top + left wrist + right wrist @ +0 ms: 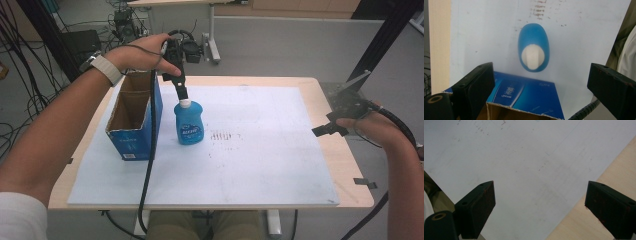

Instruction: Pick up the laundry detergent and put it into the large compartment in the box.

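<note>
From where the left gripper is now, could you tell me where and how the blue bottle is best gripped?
Probably from straight above, at the neck under the white cap. The blue bottle stands upright beside the open blue box, and its oval body looks wide. The left gripper hovers over the cap, jaws open; they should close across the narrow neck.

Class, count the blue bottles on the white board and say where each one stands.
1. The blue bottle stands upright beside the open blue box, below the left gripper. The box's inside is partly hidden.
</note>
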Available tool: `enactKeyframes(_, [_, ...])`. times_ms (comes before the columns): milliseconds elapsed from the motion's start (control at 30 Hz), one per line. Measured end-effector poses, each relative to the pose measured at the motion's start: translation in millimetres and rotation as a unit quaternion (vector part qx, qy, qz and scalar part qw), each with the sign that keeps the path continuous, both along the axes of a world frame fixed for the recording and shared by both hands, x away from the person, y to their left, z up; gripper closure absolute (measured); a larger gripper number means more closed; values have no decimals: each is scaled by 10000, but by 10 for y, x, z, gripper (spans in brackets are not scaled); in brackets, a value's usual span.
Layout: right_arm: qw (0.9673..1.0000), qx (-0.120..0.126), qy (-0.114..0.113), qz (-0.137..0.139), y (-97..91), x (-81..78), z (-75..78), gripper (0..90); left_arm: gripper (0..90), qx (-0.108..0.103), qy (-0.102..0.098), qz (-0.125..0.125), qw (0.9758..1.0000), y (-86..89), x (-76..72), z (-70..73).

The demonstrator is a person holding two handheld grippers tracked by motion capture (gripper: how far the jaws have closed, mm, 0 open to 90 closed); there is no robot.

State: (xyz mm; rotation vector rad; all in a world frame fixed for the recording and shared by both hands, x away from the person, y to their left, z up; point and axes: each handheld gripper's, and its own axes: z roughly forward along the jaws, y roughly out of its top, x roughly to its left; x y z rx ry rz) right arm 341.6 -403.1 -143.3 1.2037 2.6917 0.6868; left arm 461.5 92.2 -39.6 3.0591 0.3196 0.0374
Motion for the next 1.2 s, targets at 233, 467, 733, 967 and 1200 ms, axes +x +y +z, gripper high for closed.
enactKeyframes(233, [10000, 8, 5, 14, -1, 12, -12, 96, 81, 8, 5, 42, 10000, -21, 26, -23])
enactKeyframes(467, [10000, 12, 8, 18, 0, 20, -19, 96, 81, 7, 7, 71, 10000, -31, 41, -33])
enactKeyframes(733, [10000, 11, 3, 20, -1, 20, -19, 96, 81, 2, -2, 72, 10000, -41, 41, -39])
enactKeyframes(967, [10000, 25, 6, 13, -3, 18, -26, 96, 80, -2, -10, 65, 10000, -70, 41, -58])
enactKeyframes(1200, [10000, 29, 12, 4, -16, 5, -38, 96, 80, 78, -5, 41, 10000, -138, 51, -109])
